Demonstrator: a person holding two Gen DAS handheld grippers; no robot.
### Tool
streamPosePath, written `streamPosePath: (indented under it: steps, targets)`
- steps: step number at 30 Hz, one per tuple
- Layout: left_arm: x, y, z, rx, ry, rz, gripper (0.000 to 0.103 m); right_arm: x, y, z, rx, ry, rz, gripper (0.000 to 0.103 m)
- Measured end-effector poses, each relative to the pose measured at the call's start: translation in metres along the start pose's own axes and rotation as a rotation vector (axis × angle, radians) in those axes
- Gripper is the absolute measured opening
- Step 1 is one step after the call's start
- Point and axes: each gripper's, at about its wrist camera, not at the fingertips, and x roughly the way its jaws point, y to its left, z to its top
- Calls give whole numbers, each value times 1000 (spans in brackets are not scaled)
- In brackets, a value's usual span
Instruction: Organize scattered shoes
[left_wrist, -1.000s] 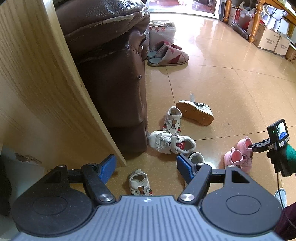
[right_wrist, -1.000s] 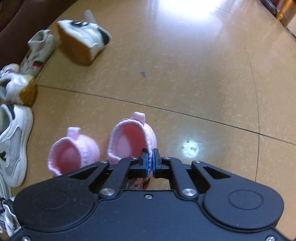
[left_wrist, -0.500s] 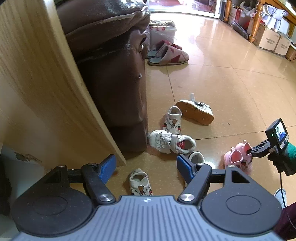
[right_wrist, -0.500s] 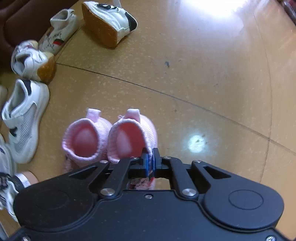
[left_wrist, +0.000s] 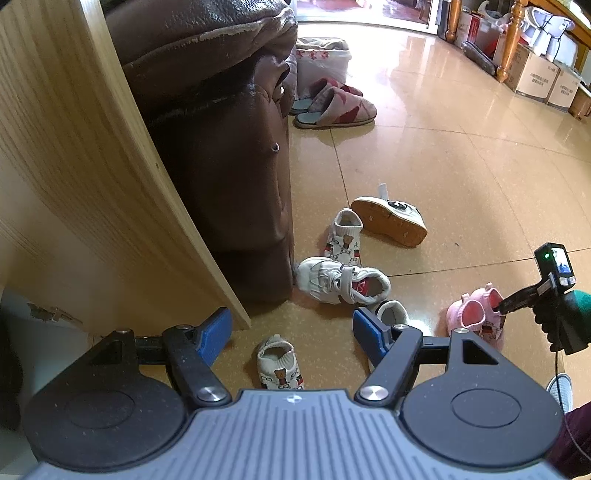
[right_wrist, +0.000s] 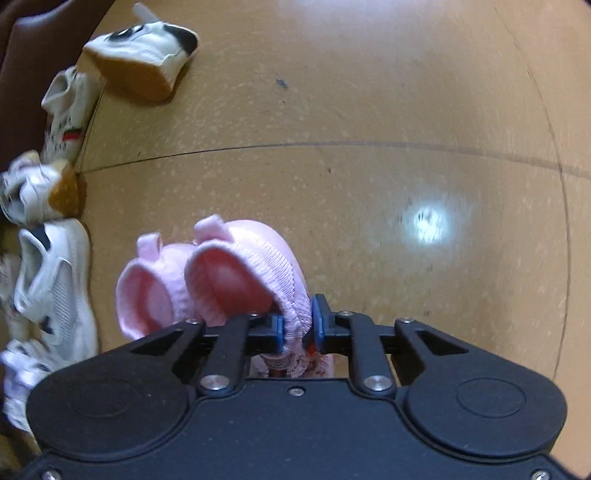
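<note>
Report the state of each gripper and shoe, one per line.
Left gripper, open, empty.
Right gripper, shut on pink shoe collar.
Pink shoe, upright, beside its mate.
Second pink shoe, upright.
Tan-soled sneaker, tipped on its side.
White strap sneaker, upright.
Slippers, side by side.

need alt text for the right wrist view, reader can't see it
The right gripper has the knit collar of a pink shoe between its jaws, which have just been opening. That shoe sits snug against a second pink shoe on the tan tile floor. White shoes are scattered along the left edge.
</note>
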Motion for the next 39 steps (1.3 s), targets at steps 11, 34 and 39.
streamPosePath:
  steps: [11, 34, 39]
  targets:
    - [-1, -2, 0, 7, 0, 0, 72, 5, 11, -6, 36, 17, -36, 11]
    - [-17, -11, -1, 18, -28, -2, 72, -113, 33, -13, -44, -178, -8, 66]
    - [-11, -27, -3, 16, -27, -32, 72, -194, 61, -31, -91, -269, 86, 77]
